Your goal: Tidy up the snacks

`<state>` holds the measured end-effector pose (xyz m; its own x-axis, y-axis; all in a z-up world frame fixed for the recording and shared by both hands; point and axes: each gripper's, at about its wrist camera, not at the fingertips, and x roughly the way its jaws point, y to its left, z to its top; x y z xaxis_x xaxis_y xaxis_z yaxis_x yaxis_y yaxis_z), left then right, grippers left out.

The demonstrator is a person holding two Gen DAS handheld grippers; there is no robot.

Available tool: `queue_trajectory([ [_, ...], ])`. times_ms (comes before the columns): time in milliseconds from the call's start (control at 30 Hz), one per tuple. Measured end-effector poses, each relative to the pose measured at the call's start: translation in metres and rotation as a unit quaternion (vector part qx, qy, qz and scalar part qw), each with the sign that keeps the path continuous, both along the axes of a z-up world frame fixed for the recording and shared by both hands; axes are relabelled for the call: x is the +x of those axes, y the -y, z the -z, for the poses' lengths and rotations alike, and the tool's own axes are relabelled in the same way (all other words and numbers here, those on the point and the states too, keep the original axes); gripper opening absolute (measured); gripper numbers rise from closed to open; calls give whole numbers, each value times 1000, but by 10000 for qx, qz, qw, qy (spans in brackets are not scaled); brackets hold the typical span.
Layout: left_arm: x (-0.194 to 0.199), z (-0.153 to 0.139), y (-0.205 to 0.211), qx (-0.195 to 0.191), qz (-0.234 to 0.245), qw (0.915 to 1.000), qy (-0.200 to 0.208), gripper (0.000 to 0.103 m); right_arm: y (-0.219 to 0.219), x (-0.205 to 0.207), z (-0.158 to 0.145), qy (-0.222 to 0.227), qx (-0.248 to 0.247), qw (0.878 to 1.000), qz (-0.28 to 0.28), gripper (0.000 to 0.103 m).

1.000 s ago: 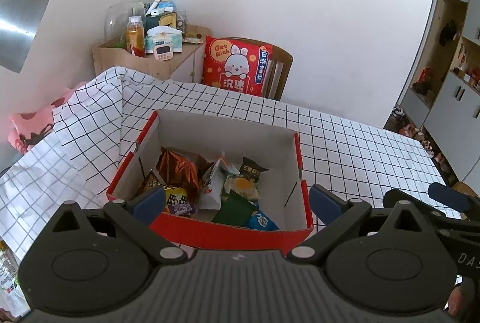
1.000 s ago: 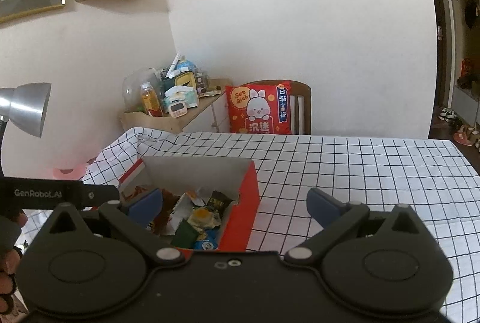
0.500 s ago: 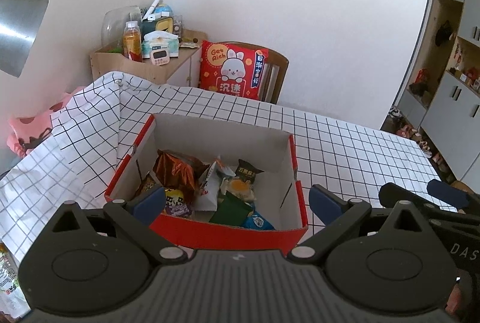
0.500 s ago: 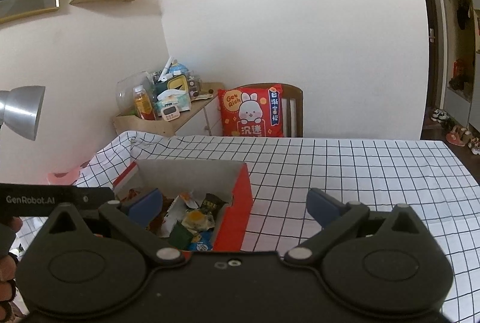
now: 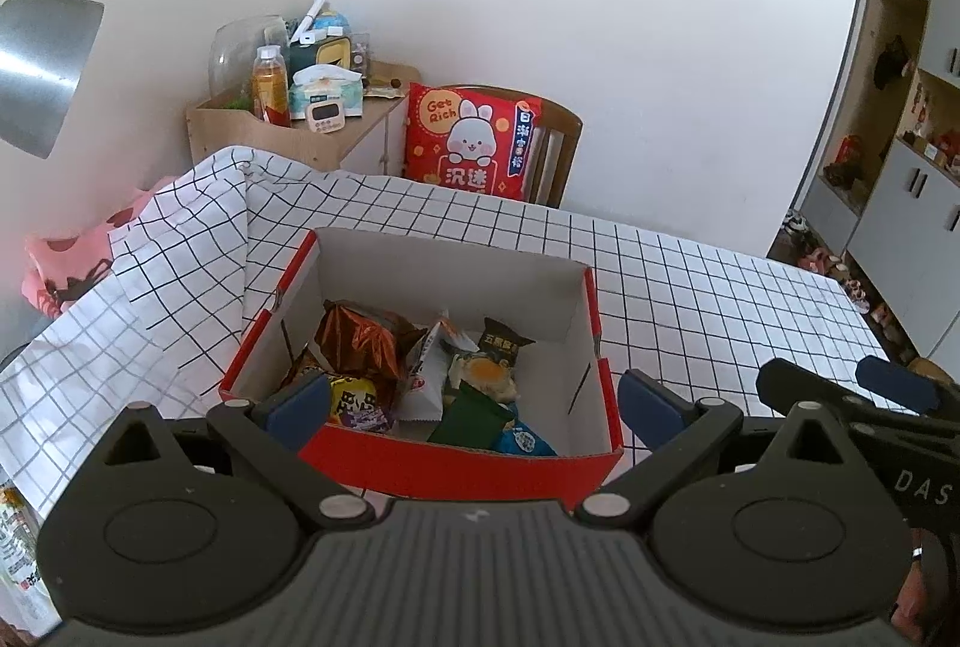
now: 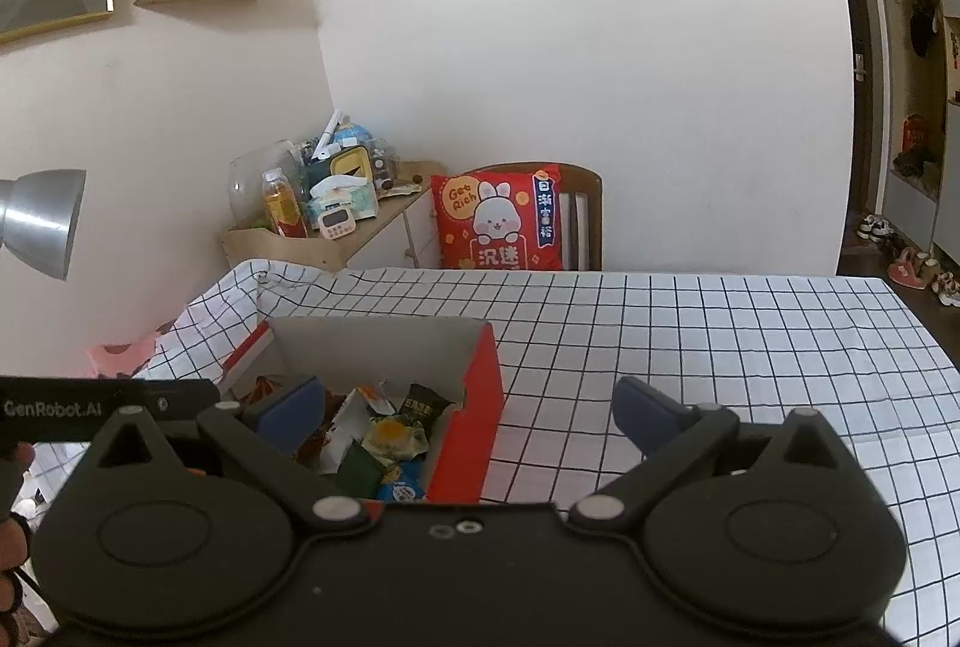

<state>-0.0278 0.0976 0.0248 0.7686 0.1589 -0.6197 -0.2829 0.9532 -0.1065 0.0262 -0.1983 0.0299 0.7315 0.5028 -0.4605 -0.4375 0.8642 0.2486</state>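
Your left gripper (image 5: pixel 474 404) hangs with its jaws spread wide and nothing between them, its blue pads straddling the near wall of the red cardboard box with the white inside (image 5: pixel 576 311), which sits on the white tablecloth with the black grid (image 5: pixel 690 287). The snacks lie heaped on the box floor: a crinkled copper-brown foil bag (image 5: pixel 354 341) at 10 o'clock in the pile, a white torn-open wrapper (image 5: pixel 429 377) in the middle, a black packet with gold lettering (image 5: pixel 504 344) at 1 o'clock, a dark green packet (image 5: pixel 468 416) and a small blue packet (image 5: pixel 528 440) towards 5 o'clock, beside the near wall.

Your right gripper (image 6: pixel 465 410) is likewise released and empty, hovering above the box's right wall with its right pad over bare cloth. From the left wrist view it shows at 3 o'clock.

Beyond the table, at 12 o'clock, a red rabbit-print cushion (image 5: pixel 471 140) leans on a wooden chair (image 5: pixel 561 131).
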Motion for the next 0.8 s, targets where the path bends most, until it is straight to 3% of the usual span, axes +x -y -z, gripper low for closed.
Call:
queue_trajectory([
  [800, 3, 3, 5, 95, 56, 9998, -194, 102, 3, 4, 3, -139, 44, 9998, -105, 103],
])
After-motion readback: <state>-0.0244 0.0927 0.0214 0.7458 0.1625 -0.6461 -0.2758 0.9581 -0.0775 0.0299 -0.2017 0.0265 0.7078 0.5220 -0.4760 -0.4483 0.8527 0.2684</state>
